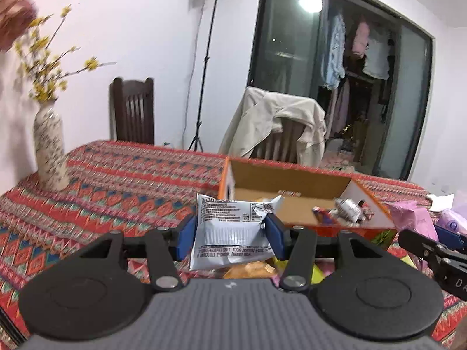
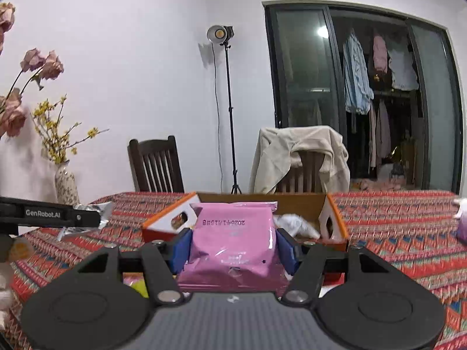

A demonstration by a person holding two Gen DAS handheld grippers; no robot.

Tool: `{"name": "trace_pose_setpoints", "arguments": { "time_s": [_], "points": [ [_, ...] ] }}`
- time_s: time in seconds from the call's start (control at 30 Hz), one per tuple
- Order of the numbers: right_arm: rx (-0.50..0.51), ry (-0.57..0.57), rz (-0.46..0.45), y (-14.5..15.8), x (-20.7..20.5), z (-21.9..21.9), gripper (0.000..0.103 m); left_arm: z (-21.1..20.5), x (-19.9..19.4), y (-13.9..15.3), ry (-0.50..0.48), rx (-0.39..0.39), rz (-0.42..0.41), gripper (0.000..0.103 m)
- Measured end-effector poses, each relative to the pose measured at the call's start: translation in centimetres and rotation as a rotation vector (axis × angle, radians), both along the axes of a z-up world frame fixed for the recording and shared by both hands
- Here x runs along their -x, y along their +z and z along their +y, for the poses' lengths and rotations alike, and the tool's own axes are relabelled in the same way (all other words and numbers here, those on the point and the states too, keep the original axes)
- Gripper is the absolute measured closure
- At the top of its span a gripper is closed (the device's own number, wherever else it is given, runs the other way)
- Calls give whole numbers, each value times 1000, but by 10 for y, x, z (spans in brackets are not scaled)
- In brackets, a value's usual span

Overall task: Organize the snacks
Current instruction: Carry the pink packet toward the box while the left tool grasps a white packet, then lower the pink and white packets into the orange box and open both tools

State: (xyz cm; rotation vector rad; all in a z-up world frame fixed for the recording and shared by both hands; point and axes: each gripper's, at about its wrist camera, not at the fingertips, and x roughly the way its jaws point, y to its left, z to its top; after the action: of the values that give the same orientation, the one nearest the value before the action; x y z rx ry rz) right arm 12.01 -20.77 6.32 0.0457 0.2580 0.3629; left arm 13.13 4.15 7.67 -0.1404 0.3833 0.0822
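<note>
Now silver packet [image 1: 230,230] pinched between left tongs [image 1: 230,233], pink packet [image 2: 233,242] between right tongs [image 2: 235,248].

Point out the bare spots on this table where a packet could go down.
Widest free cloth: between the vase and the box. More lies right of the box in the right view. Crowded: the box floor with snacks, and the near edge under the left tongs.

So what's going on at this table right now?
A person is sorting snacks with two tools. The left hand-held gripper is shut on a silver snack packet; the right hand-held gripper is shut on a pink snack bag. Both are held before an open cardboard box on the patterned tablecloth.
</note>
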Motion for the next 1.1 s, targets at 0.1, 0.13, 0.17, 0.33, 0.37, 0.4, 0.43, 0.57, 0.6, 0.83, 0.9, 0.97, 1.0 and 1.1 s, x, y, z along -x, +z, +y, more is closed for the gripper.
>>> {"name": "trace_pose_setpoints", "arguments": {
  "time_s": [0.1,0.13,0.17,0.33,0.37,0.4,0.43,0.57,0.6,0.83,0.9,0.97,1.0,1.1],
  "points": [
    [-9,-14,-11,14,-14,-4,42,-10,-17,9,-15,-9,-18,50],
    [-11,-17,-13,18,-19,-5,42,-13,-24,12,-19,-13,-22,50],
    [-15,-20,-14,22,-25,-7,42,-16,-31,15,-21,-18,-26,50],
    [-11,-58,-25,38,-62,-9,42,-28,-67,27,-14,-28,-45,50],
    [-10,-65,-23,39,-71,-9,42,-30,-75,29,-11,-28,-47,50],
    [-11,-70,-15,39,-80,-9,42,-32,-81,30,-8,-28,-48,50],
    [-15,-74,-4,39,-89,-9,42,-34,-89,30,-4,-27,-46,50],
    [-20,-103,37,32,-128,-8,42,-39,-120,27,16,-25,-36,50],
    [-23,-108,49,29,-137,-8,42,-40,-127,26,22,-28,-34,50],
    [-40,-110,121,2,-177,-8,42,-41,-166,4,32,-23,-5,50],
    [-23,-106,135,-4,-182,-6,42,-42,-171,-4,27,-37,-3,50],
    [-16,-107,153,-10,-187,-6,42,-42,-175,-8,18,-45,16,50],
    [-15,-105,163,-12,-189,-5,42,-41,-176,-11,15,-48,20,50],
    [10,-99,185,-21,-194,-1,42,-39,-179,-17,21,-53,40,49]
  ]
}}
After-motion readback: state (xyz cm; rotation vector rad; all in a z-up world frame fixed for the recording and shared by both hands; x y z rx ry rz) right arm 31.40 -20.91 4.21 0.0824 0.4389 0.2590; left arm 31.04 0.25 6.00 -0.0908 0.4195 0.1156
